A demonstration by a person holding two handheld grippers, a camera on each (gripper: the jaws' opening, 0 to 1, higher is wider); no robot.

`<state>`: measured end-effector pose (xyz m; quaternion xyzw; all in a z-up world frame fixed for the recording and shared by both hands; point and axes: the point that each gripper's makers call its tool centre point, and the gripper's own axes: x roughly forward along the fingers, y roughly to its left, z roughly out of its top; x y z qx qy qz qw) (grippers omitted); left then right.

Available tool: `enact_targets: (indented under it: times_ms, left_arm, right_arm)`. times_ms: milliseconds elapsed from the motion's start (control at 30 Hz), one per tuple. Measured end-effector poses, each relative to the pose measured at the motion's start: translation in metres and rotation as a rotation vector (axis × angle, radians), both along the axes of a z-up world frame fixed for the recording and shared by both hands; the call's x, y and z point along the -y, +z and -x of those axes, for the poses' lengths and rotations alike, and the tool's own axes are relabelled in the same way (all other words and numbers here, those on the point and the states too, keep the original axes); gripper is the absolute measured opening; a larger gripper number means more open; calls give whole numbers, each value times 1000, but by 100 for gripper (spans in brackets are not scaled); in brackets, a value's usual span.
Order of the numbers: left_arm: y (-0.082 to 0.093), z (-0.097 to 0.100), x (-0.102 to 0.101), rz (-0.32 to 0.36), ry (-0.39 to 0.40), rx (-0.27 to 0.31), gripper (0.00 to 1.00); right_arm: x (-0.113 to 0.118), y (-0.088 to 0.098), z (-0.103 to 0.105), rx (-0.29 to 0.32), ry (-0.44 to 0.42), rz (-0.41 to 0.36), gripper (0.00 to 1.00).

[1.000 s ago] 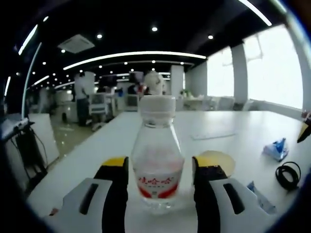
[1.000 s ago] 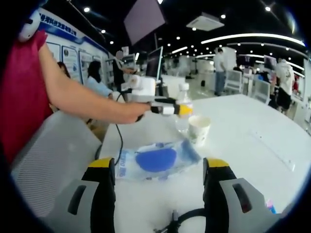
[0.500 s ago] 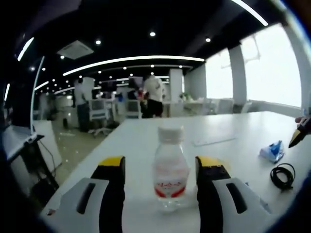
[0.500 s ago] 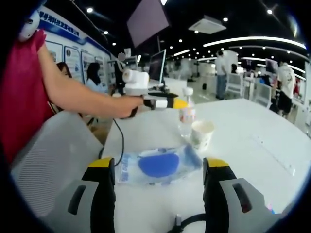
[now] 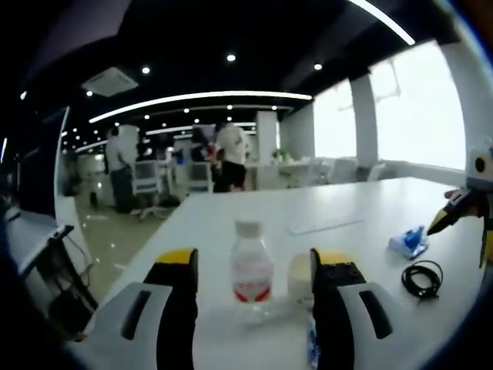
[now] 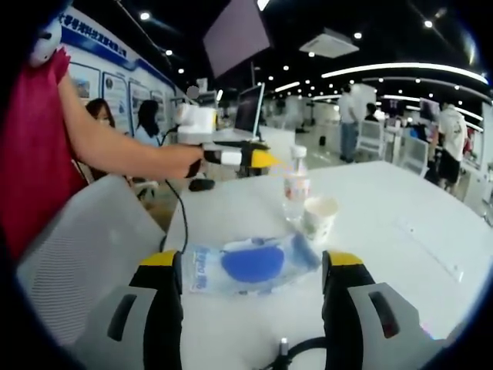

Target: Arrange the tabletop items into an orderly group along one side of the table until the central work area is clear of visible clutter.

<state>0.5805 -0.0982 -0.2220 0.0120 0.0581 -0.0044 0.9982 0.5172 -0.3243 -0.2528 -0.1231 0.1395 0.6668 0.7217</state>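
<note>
Left gripper view: left claw wide open, empty. One bottle with a red label, print too blurred to read, stands on the white bench between the jaws, ahead of the tips. One cup just right of it, partly hidden by the jaw. Further right: one blue packet, one black cable.

Right gripper view: right claw wide open, empty. One blue pouch lies ahead, lettering illegible.
</note>
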Motion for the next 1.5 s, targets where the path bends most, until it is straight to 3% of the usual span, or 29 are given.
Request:
enact_targets:
  times_ms: [400,800,1100,1267,1400,1500]
  left_arm:
    - [18,38,20,1,-66,-19,52]
    - [19,81,36,105,-49,-85,50]
    - [4,96,64,154,-69,-159,47]
    - [-7,105,80,165,-77,-243,40]
    - [-13,109,90,193,-67,-253,42]
    - [-23,113,99,230,-64,-302,43]
  right_arm:
    - [2,14,2,26,-5,-5,73]
    - [-4,17,-9,29,3,2,72]
    - [-9,18,-34,27,18,18,72]
    - [-18,12,-49,22,41,38,71]
    - [-25,8,-58,7,54,34,71]
    - [-30,-1,-63,-10,74,44,71]
